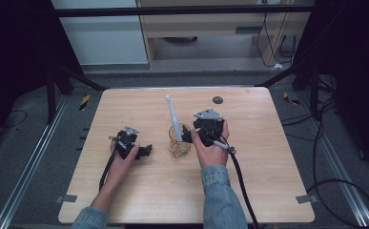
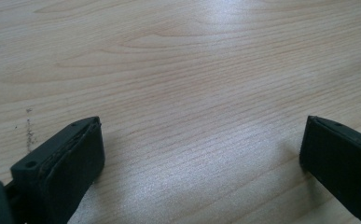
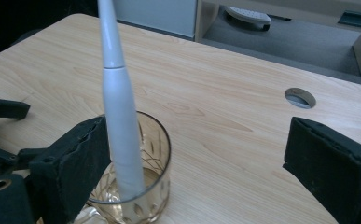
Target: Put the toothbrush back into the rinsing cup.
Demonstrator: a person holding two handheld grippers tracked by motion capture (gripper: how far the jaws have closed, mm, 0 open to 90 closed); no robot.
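Two grippers, both jaws wide with nothing between them. From the high view, your right gripper (image 1: 188, 137) sits just beside the glass (image 1: 179, 142) mid-bench, with the white toothbrush (image 1: 174, 118) standing in it and leaning back; your left gripper (image 1: 144, 151) rests apart on the bench (image 1: 249, 181). The left gripper view just gives you bare wood between its spread jaws, so no help there. The right gripper view is the useful one: the toothbrush (image 3: 120, 121) leans right against your left-hand jaw, with the glass (image 3: 157, 186) partly behind it. My guess is pulling away sideways could drag that handle and tip the glass.
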